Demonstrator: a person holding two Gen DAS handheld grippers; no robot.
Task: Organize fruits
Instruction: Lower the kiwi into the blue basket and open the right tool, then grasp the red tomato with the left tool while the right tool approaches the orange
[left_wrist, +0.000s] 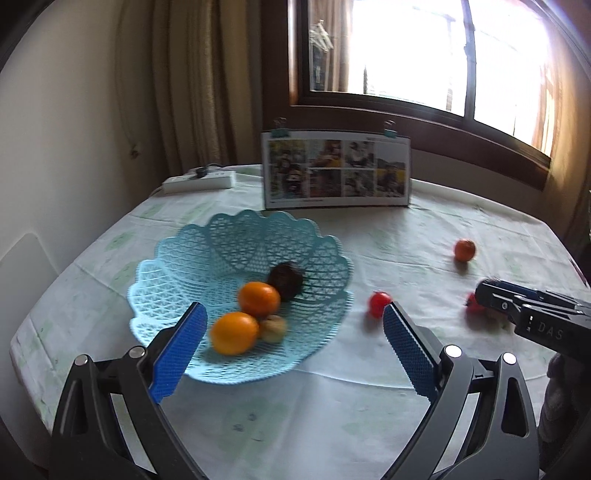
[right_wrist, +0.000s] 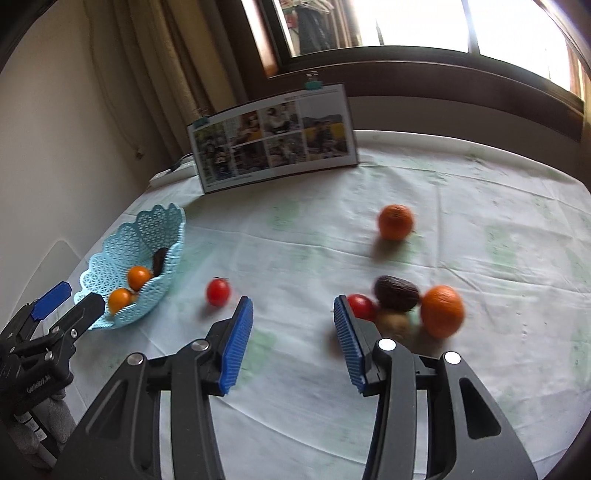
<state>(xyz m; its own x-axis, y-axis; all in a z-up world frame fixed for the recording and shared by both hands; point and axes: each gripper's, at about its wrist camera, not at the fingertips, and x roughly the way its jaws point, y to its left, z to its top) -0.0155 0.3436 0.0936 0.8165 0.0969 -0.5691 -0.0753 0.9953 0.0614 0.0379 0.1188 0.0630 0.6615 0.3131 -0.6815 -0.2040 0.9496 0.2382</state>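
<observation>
Pale cloth (right_wrist: 295, 240) fills mid-frame; the blue basket (right_wrist: 162, 229) sits at left holding some fruit. Both the right gripper (right_wrist: 293, 325) and left gripper (left_wrist: 293, 326) are spread, empty. Best to straddle the red tomato (right_wrist: 360, 306) at lower centre squarely before closing, clear of the dark fruit (right_wrist: 397, 293) touching it.

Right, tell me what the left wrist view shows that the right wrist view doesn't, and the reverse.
Only the left wrist view shows the basket's whole inside: two oranges, a small tan fruit and a dark fruit. It also shows a power strip clearly.

Only the right wrist view shows the cluster beside the right tongs: a dark fruit, a large orange, a tan fruit and a red tomato.

Both show the blue basket, the photo board, the lone tomato, the far orange, the tablecloth and the open left tongs.
</observation>
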